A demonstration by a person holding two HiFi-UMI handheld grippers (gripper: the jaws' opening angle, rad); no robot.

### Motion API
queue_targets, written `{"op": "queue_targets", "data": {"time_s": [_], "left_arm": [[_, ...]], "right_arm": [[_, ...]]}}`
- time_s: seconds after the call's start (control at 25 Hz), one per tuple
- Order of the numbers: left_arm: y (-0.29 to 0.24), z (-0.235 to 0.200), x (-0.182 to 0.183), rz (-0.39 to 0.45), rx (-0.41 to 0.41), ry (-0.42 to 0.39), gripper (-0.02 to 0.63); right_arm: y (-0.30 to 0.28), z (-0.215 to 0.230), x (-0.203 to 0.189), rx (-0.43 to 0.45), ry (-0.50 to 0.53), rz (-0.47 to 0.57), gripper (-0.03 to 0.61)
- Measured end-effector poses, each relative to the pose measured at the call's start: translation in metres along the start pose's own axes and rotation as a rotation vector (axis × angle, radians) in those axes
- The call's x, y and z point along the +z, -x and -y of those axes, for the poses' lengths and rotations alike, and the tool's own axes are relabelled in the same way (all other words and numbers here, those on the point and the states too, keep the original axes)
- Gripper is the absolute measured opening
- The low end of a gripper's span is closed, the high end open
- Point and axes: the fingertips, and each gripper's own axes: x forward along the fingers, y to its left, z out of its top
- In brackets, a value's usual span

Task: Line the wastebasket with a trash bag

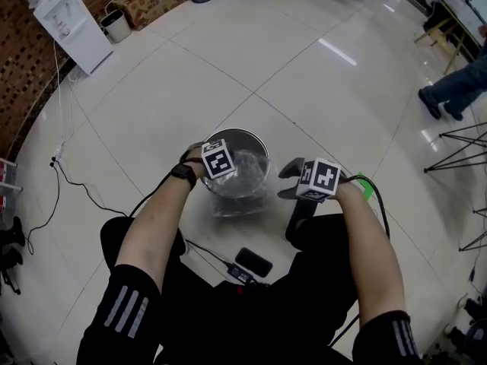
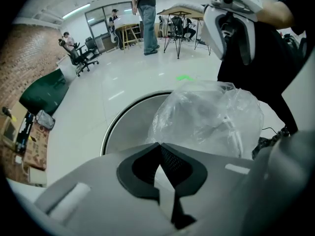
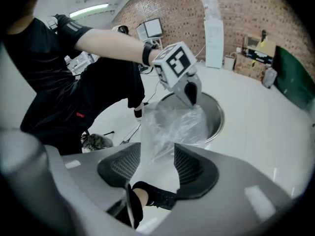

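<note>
A round metal wastebasket (image 1: 242, 139) stands on the white tiled floor in front of me. A clear trash bag (image 1: 243, 177) lies crumpled in it and spills over its near rim. My left gripper (image 1: 218, 175) is at the near left rim, jaws shut on the bag's film. From the left gripper view the jaw tips (image 2: 158, 144) meet, with the bag (image 2: 206, 117) bunched just beyond over the basket rim (image 2: 114, 127). My right gripper (image 1: 289, 182) hangs to the basket's right, open. Its jaws (image 3: 157, 147) stand apart; bag film (image 3: 172, 127) shows in the gap, unpressed.
A white water dispenser (image 1: 72, 25), a small bin (image 1: 116, 25) and a cardboard box (image 1: 152, 2) stand along the brick wall at the far left. Cables (image 1: 76, 185) trail on the floor. A person's legs (image 1: 449, 90) and black stand frames (image 1: 464, 150) are at the right.
</note>
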Motion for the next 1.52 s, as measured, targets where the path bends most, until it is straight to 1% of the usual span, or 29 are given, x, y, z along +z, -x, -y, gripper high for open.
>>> {"op": "queue_targets", "data": {"time_s": [0.08, 0.16, 0.24, 0.32, 0.44, 0.6, 0.64, 0.68, 0.72, 0.76, 0.8, 0.88, 0.96, 1.04, 1.12, 1.2, 1.24, 1.36, 1.44, 1.52], "left_arm": [[0.014, -0.003, 0.000, 0.014, 0.032, -0.008, -0.006], [0.027, -0.007, -0.002, 0.021, 0.060, -0.005, -0.006], [0.038, -0.014, -0.003, 0.035, 0.087, 0.004, -0.006], [0.046, -0.021, -0.003, 0.053, 0.114, 0.011, -0.006], [0.057, -0.032, 0.000, 0.081, 0.151, 0.005, -0.006], [0.071, -0.041, 0.009, 0.112, 0.186, -0.025, -0.006], [0.075, -0.044, 0.011, 0.118, 0.199, -0.035, -0.006], [0.078, -0.048, 0.013, 0.124, 0.216, -0.043, -0.006], [0.082, -0.053, 0.014, 0.129, 0.237, -0.049, -0.006], [0.085, -0.059, 0.015, 0.132, 0.259, -0.053, -0.006], [0.088, -0.065, 0.015, 0.132, 0.281, -0.059, -0.006], [0.090, -0.077, 0.015, 0.124, 0.327, -0.077, -0.006], [0.089, -0.086, 0.018, 0.120, 0.368, -0.098, -0.006], [0.091, -0.092, 0.025, 0.143, 0.401, -0.110, -0.006], [0.094, -0.097, 0.033, 0.173, 0.427, -0.116, -0.006], [0.090, -0.097, 0.036, 0.171, 0.428, -0.124, -0.006], [0.084, -0.096, 0.035, 0.160, 0.415, -0.124, -0.005], [0.059, -0.086, 0.025, 0.109, 0.337, -0.114, 0.043], [0.042, -0.079, 0.015, 0.064, 0.294, -0.129, 0.077], [0.026, -0.074, 0.006, 0.023, 0.268, -0.148, 0.090]], "right_arm": [[0.009, 0.023, 0.009, -0.103, -0.029, 0.045, 0.223], [0.010, 0.048, 0.015, -0.196, -0.064, 0.067, 0.222], [0.002, 0.066, 0.021, -0.249, -0.099, 0.078, 0.222], [-0.011, 0.078, 0.027, -0.262, -0.131, 0.080, 0.222], [-0.030, 0.091, 0.040, -0.247, -0.165, 0.080, 0.222], [-0.046, 0.112, 0.059, -0.243, -0.235, 0.100, 0.219], [-0.051, 0.117, 0.062, -0.245, -0.239, 0.098, 0.214], [-0.056, 0.123, 0.064, -0.252, -0.234, 0.093, 0.193], [-0.060, 0.129, 0.065, -0.266, -0.228, 0.086, 0.147], [-0.062, 0.135, 0.066, -0.287, -0.229, 0.076, 0.071], [-0.061, 0.142, 0.066, -0.313, -0.238, 0.063, 0.017], [-0.052, 0.156, 0.065, -0.371, -0.268, 0.059, 0.009], [-0.039, 0.171, 0.068, -0.432, -0.280, 0.097, 0.009], [-0.024, 0.186, 0.070, -0.495, -0.272, 0.134, 0.009], [-0.013, 0.196, 0.069, -0.546, -0.257, 0.143, 0.009], [-0.010, 0.203, 0.066, -0.572, -0.254, 0.139, 0.009], [-0.012, 0.206, 0.063, -0.579, -0.250, 0.129, 0.009], [-0.026, 0.215, 0.049, -0.594, -0.239, 0.059, 0.009], [-0.037, 0.219, 0.037, -0.594, -0.237, 0.001, 0.009], [-0.048, 0.223, 0.028, -0.583, -0.242, -0.039, 0.009]]}}
